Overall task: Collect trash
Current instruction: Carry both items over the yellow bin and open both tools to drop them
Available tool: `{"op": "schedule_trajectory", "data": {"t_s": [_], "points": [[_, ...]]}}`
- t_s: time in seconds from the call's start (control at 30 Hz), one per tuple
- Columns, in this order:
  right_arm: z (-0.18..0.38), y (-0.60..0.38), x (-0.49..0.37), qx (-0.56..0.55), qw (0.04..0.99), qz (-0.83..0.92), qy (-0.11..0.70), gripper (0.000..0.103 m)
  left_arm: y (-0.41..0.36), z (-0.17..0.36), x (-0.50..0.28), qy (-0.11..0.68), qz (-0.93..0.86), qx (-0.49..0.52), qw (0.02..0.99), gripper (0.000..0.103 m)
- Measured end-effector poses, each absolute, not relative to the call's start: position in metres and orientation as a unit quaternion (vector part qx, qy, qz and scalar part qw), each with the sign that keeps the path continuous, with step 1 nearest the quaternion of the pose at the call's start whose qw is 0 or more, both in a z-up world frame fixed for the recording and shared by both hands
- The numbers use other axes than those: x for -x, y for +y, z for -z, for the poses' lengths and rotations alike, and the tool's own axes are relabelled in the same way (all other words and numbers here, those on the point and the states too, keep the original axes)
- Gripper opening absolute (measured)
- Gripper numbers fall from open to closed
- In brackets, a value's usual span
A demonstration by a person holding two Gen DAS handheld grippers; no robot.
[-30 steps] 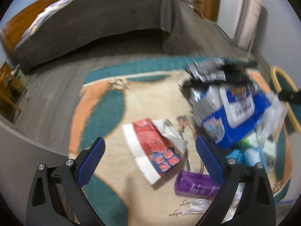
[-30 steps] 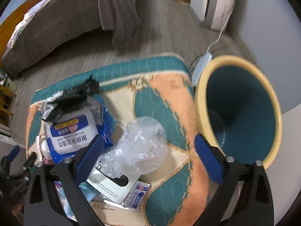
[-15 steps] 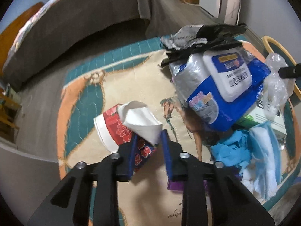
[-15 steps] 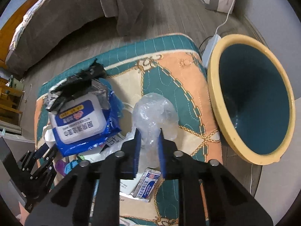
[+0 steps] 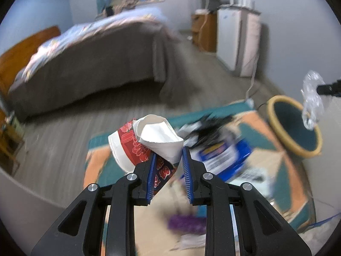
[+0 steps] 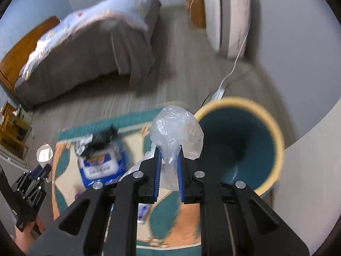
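1. Left gripper [image 5: 167, 160]: jaws pinched on the crushed red cup [image 5: 136, 147], white tissue [image 5: 159, 137] stuffed in its mouth. The grip sits on the flattened lower wall; most of the cup sticks out past the tips, tilted left.
2. Right gripper [image 6: 168, 157]: jaws pressed together on the neck of a clear bag [image 6: 177, 128], which balloons above the tips. It shows as a dangling wisp in the left view.
3. Both loads are held in the air, clear of the rug [image 6: 187, 219].
4. Bin [image 6: 240, 147], yellow rim and teal inside, stands at the rug's right edge, just beyond the bag and right of the cup. Looks empty as far as visible.
5. Step in hand, by my reading: carry both pieces to the bin and drop them.
6. Do it well: bring each load fully over the opening before letting go. The bag is light and will drift, so release low inside the rim.
7. The cup is gripped off-centre, so keep the squeeze on. The tissue may fall out if the cup tips mouth-down early.
8. Feed one hand at a time so the grippers don't collide over the rim.
9. Left on the rug: blue wipes pack [image 6: 99, 166], black wrapper [image 6: 100, 138], purple item [image 5: 185, 224] (blurred), small packets.
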State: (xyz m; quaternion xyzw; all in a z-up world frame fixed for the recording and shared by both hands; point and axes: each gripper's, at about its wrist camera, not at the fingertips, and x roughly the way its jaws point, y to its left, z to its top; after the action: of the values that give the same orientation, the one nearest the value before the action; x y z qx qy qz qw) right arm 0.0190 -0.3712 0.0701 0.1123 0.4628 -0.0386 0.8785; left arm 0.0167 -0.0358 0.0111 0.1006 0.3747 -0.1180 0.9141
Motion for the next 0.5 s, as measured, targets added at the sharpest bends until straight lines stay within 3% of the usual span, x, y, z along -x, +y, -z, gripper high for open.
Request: {"op": "schedule_trajectory", "data": {"t_s": [0.2,0.5], "points": [[-0.061,-0.44,-0.02,-0.112,0.874,0.099,0.463,0.013,-0.127,-0.033,-0.005,0.349,0.202,-0.128,0.906,0.025],[-0.002,-0.501,-0.028,-0.164,0.838,0.138,0.502,0.013,-0.264,0.004,-0.008,0.371,0.325,-0.172,0.853,0.025]]}}
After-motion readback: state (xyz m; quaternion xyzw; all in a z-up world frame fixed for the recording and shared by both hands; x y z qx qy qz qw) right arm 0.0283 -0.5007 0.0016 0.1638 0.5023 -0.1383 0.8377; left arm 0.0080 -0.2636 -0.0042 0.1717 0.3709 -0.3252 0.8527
